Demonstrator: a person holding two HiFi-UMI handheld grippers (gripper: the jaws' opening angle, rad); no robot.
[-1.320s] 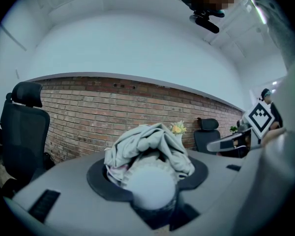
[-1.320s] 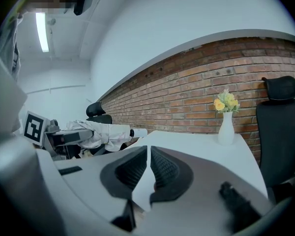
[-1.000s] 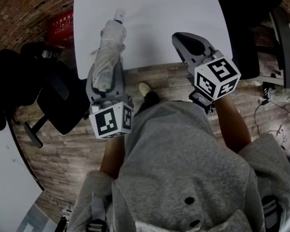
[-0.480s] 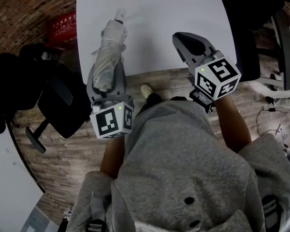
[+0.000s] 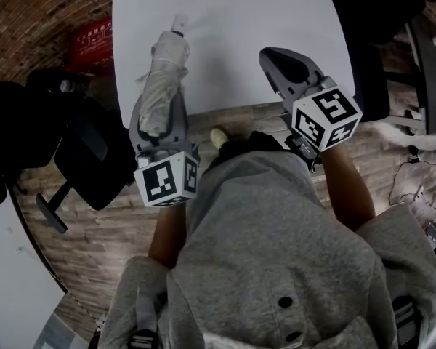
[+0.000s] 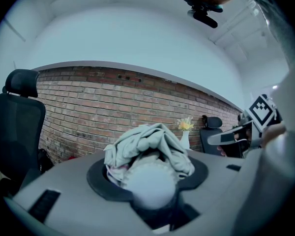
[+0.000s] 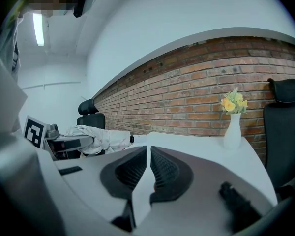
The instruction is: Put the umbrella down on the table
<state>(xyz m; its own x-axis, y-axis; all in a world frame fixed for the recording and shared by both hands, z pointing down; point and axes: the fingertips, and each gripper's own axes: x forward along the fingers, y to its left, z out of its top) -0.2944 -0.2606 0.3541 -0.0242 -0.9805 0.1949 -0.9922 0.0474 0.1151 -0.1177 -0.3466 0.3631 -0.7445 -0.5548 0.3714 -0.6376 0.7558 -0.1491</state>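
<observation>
The folded compact umbrella (image 5: 162, 78) is held in the left gripper (image 5: 158, 126), whose jaws are clamped on its rounded near end, with the bunched grey fabric bulging out past them. It points away from the person over the near left corner of the white table (image 5: 261, 20). Its white far end is well in from the near edge, close to the left edge, while the gripped end and the gripper hang out past the near edge over the wooden floor (image 5: 94, 224). No view shows whether the umbrella touches the tabletop or hangs just above it.

The right gripper (image 5: 285, 67) is over the near edge toward the right side, its jaws together with nothing between them. A vase of yellow flowers (image 7: 232, 127) stands toward the far right corner.

The step in hand looks like the set-down itself, not yet finished. The next move probably calls for carrying the umbrella further in from the corner, lowering it until it rests along its length, then parting the left jaws and drawing back.
</observation>
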